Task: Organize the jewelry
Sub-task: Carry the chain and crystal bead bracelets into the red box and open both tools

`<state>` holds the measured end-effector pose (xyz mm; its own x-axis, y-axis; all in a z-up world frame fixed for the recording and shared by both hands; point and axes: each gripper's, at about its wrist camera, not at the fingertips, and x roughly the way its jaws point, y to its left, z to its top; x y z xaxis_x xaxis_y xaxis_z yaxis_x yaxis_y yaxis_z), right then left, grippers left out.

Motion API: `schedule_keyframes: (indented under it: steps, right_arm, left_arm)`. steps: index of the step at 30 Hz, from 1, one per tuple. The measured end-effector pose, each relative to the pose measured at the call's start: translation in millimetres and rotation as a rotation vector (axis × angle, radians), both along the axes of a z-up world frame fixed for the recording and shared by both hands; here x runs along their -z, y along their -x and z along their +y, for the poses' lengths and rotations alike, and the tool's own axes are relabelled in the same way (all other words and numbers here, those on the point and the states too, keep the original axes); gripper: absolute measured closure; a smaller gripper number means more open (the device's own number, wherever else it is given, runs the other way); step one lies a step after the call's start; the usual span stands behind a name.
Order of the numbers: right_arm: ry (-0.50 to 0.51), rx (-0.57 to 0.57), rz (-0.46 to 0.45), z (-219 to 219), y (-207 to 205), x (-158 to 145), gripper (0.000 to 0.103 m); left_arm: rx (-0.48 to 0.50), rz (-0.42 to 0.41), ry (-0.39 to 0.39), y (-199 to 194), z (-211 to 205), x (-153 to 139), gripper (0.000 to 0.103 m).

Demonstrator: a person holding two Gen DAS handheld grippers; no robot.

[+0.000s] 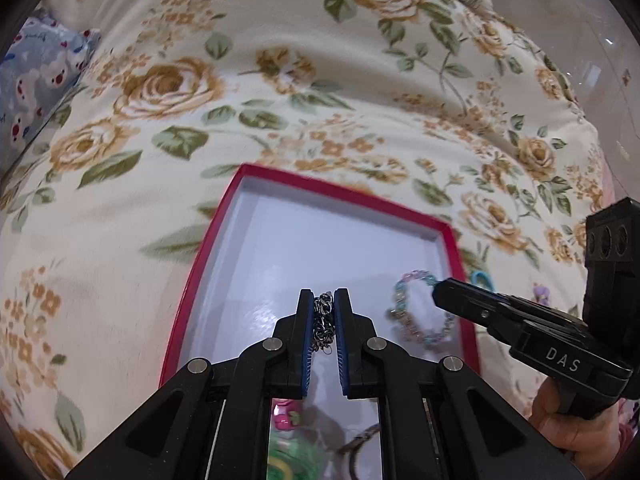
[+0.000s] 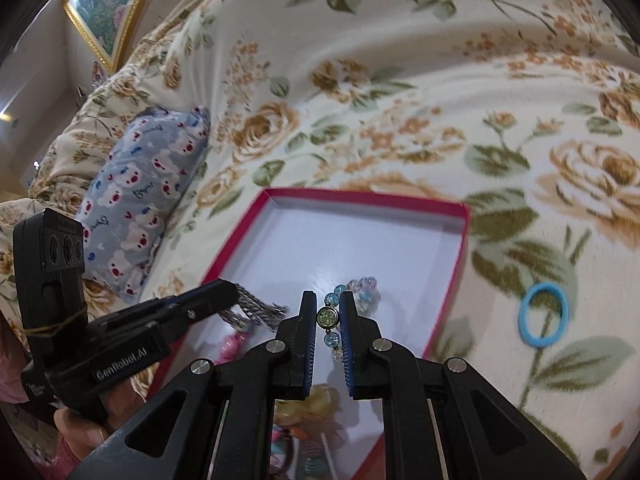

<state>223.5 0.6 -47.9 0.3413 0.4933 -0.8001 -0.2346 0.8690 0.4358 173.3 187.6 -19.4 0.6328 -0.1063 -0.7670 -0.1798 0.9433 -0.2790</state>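
A red box with a white inside lies on a floral bedspread. My left gripper is shut on a dark metal chain bracelet over the box; the chain hangs from it in the right wrist view. My right gripper is shut on a pastel beaded bracelet over the box's right part; that bracelet shows as a loop in the left wrist view, held by the right gripper. More hair ties and trinkets lie in the box's near end.
A blue ring hair tie lies on the bedspread right of the box; it also peeks out behind the right gripper in the left wrist view. A blue patterned pillow lies to the left. A framed picture hangs on the wall.
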Motion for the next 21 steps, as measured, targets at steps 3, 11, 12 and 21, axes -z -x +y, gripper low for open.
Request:
schedule_keyframes:
  steps: [3,11,12,21]
  right_arm:
    - [0.014,-0.004,0.023,0,-1,9,0.092]
    - [0.048,-0.018,0.047,3,1,20,0.092]
    - [0.052,-0.021,0.045,4,1,20,0.092]
    - [0.057,-0.024,0.05,5,1,18,0.09]
  left_arm:
    - [-0.011,0.014,-0.007,-4,1,5,0.094]
    - [-0.006,0.049,-0.035,-12,-4,16,0.094]
    - [-0.005,0.052,-0.038,-12,-5,17,0.094]
    - [-0.006,0.069,-0.047,-13,-7,20,0.094]
